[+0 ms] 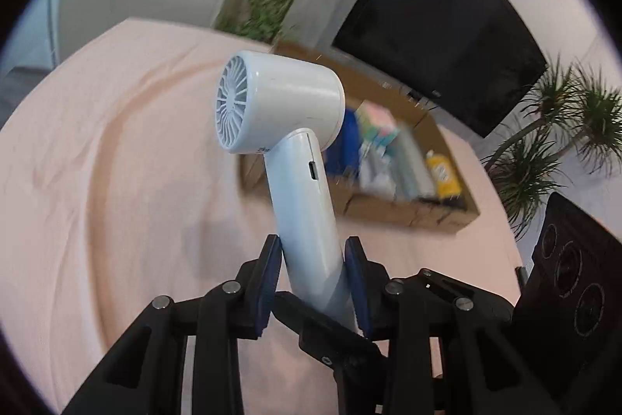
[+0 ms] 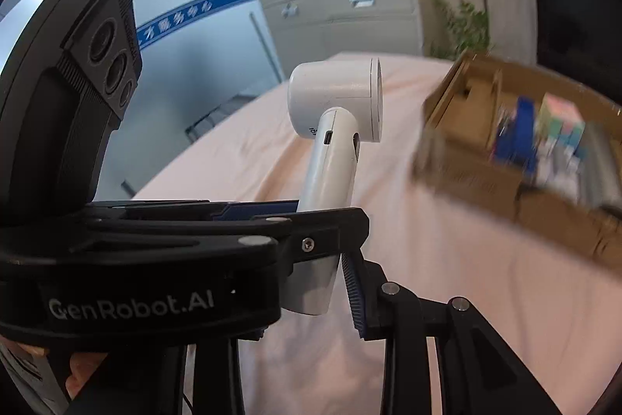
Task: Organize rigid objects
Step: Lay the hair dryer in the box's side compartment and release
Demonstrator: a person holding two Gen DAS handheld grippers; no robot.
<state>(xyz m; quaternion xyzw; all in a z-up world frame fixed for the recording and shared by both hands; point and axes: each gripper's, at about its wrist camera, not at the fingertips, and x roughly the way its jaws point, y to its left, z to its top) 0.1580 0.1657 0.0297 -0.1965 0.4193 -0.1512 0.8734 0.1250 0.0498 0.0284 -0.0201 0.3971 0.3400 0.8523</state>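
— So where are we with the handheld fan?

— We have it lifted off the pink-covered desk, its handle clenched between the pads of our left gripper, head tilted up and away from us.

— And our right gripper?

— Its jaws stand around the handle's lower end; whether they actually press it, we cannot tell.

— Next move?

— We judge this the carrying step. The cardboard box, already holding a blue item and a yellow bottle, sits near, to our right. We need a free gap there before letting go.
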